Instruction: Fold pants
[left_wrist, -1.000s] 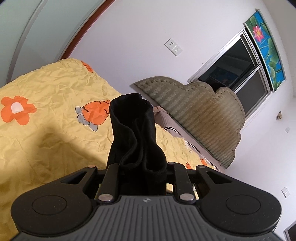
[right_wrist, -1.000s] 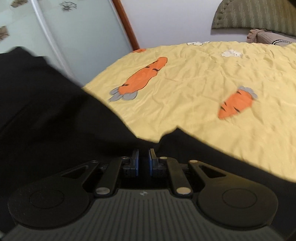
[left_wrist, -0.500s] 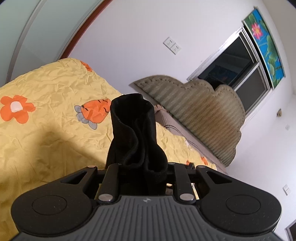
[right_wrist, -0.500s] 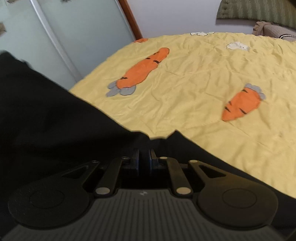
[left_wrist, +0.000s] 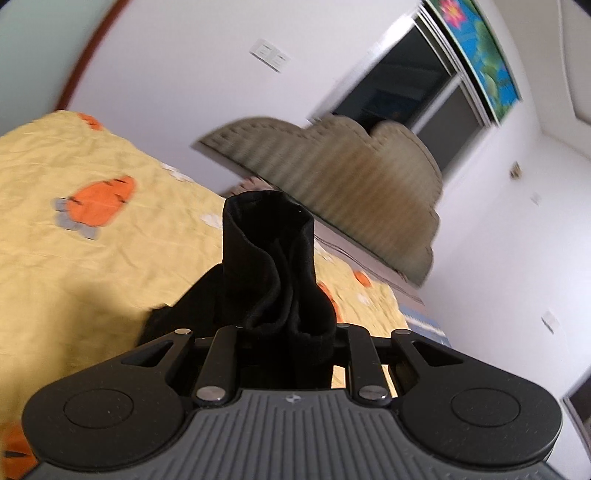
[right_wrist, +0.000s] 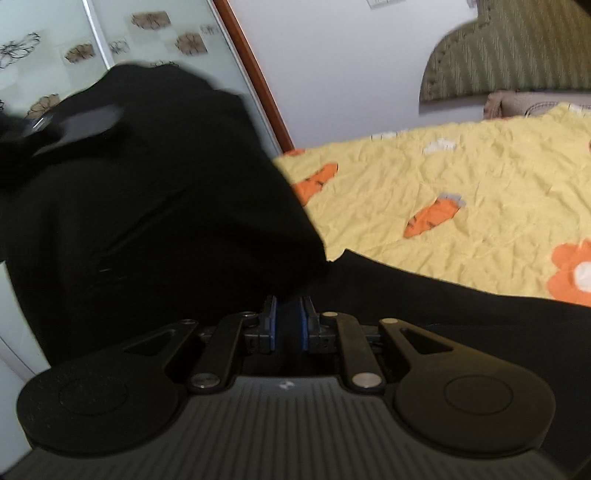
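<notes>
Black fabric pants (right_wrist: 147, 221) bunched between both nearly closed grippers, left (left_wrist: 286, 328) and right (right_wrist: 288, 317), yellow carrot-print bedspread (right_wrist: 461, 177) at two o'clock.

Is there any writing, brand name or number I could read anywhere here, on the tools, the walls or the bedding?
No readable words or numbers.
Left claw: a small pale emblem on its body, too small to read.
Right claw: the same kind of emblem, also unreadable.
Wall plates: blank, blurred.
Blind: flower picture, no text.
Bedspread: carrots and flowers only.
</notes>
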